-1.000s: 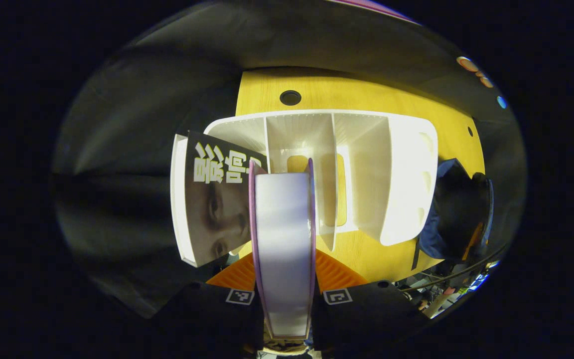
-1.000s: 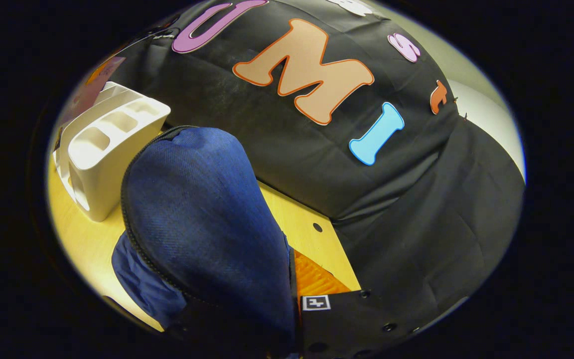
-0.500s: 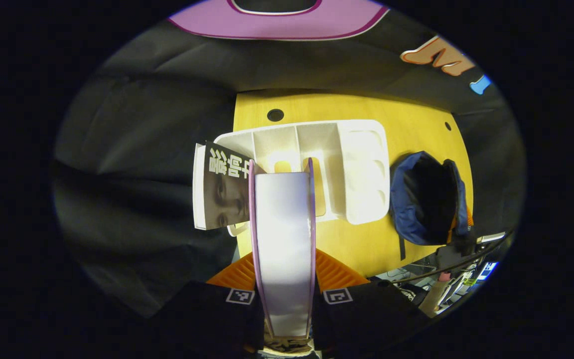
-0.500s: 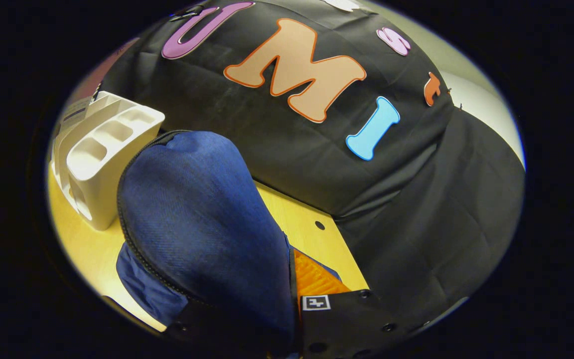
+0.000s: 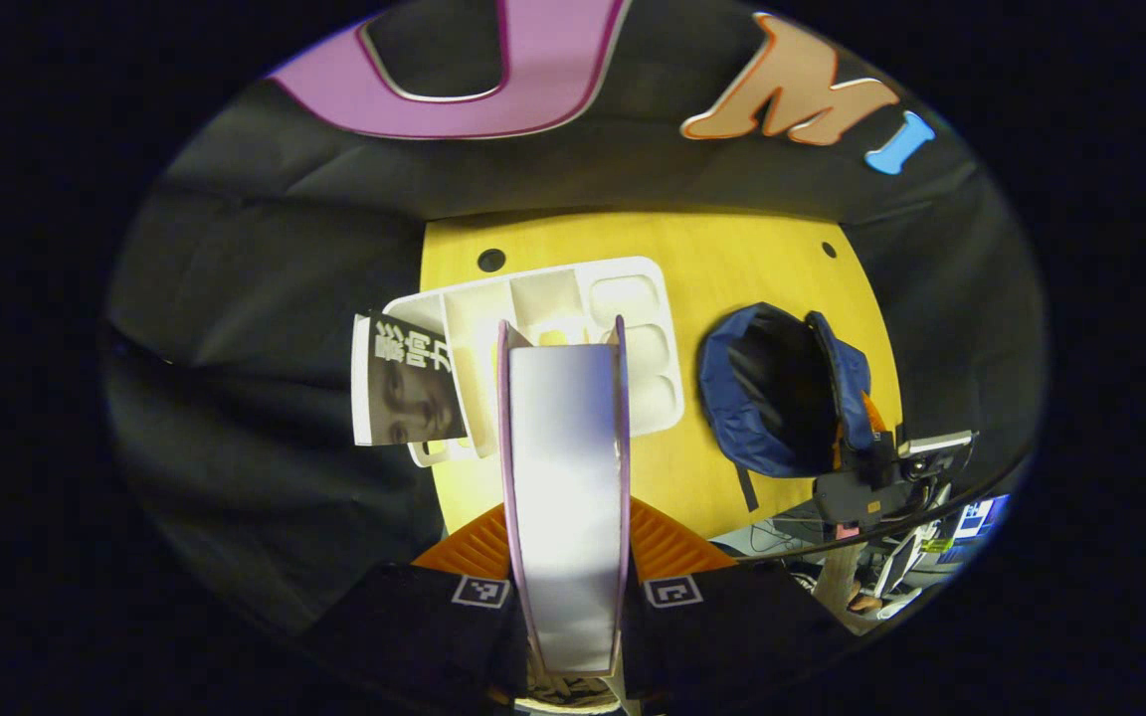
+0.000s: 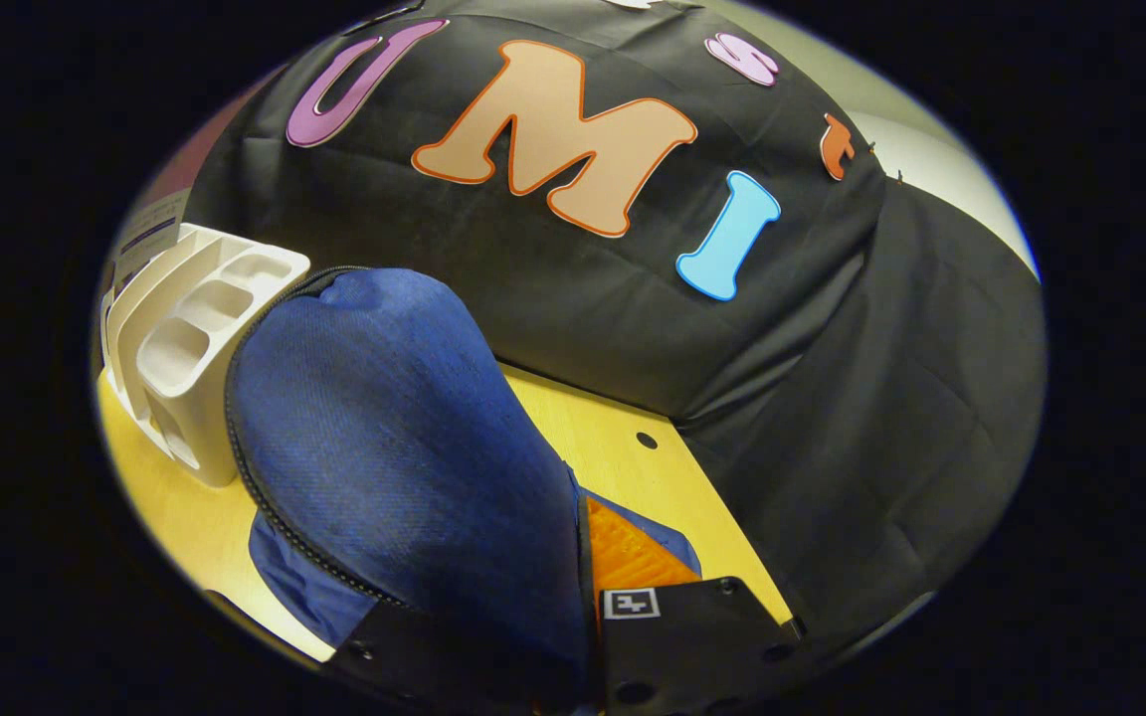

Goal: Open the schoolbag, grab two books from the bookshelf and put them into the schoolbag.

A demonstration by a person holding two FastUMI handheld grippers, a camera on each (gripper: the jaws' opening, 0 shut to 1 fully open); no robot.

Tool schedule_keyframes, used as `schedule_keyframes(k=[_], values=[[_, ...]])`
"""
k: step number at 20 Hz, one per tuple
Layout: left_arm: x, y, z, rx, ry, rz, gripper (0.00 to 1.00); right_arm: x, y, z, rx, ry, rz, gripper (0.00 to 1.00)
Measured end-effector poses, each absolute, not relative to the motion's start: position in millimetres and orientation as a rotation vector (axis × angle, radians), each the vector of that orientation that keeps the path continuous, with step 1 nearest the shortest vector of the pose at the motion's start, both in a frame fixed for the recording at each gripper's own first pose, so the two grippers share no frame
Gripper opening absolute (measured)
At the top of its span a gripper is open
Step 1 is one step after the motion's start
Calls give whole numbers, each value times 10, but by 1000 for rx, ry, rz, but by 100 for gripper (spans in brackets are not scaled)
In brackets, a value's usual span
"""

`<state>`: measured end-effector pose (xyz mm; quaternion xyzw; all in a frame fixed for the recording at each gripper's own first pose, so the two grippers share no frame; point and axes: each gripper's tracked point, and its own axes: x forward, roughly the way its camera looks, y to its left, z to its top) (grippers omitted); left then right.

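Table [image 5: 732,268]: L tongs [image 5: 567,517] clamp book [image 5: 565,477]; R tongs [image 6: 583,597] pinch schoolbag [image 6: 394,447] flap, one finger hidden.

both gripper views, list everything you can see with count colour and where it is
book: 1, white pages with purple cover edges, gripped above the table, spine away from camera
second book: 1, black and white cover, leaning in the left end of the bookshelf
bookshelf: 1, white, several compartments, standing on the table left of the schoolbag
schoolbag: 1, dark blue, open, on the table's right side; its flap is held up
table: 1, yellow wood with small round holes
left gripper: 1, shut on the book
right gripper: 1, holding the schoolbag flap; one finger hidden behind the cloth
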<state>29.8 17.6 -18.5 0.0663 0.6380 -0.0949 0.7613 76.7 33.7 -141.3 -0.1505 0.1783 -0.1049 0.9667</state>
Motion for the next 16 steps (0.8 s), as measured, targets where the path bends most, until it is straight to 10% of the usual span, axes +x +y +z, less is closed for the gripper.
schedule_keyframes(k=[16], values=[[451, -2027, -1575, -421, 1363, -612, 34, 716, 212, -1393, -185, 361, -204, 9]])
